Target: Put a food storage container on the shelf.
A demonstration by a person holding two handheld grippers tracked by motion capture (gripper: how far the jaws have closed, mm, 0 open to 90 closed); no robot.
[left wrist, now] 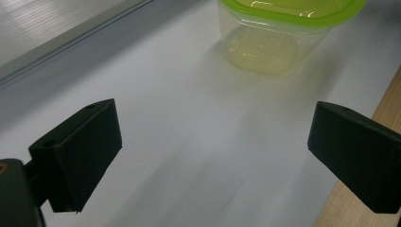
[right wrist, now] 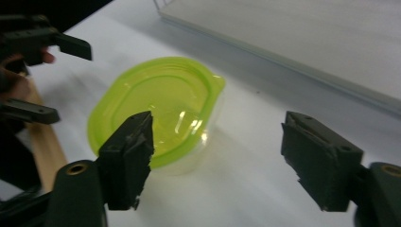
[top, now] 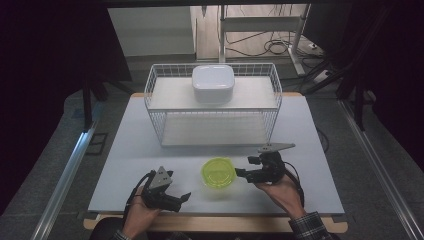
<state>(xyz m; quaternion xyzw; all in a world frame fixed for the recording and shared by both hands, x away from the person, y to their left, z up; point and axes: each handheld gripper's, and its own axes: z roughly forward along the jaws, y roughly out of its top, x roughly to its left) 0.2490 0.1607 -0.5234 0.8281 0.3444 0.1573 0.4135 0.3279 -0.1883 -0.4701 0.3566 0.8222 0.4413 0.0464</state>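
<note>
A clear tub with a lime-green lid [top: 218,172] stands on the white tabletop, near the front and about midway between the two hands. My left gripper [top: 184,198] lies low at the front left, jaws open and aimed toward the tub [left wrist: 279,28], with bare table between them [left wrist: 213,132]. My right gripper [top: 245,166] is just right of the tub, open, with nothing between its jaws [right wrist: 217,137]. The green lid [right wrist: 156,104] sits beyond its left jaw. In the right gripper view the left gripper [right wrist: 56,78] is at the upper left.
A white wire rack [top: 212,107] stands at the back of the table [top: 125,150], with a white lidded box [top: 213,82] on its upper shelf. The wooden table edge [left wrist: 385,101] runs close by the left gripper. Dark floor and metal rails flank the table.
</note>
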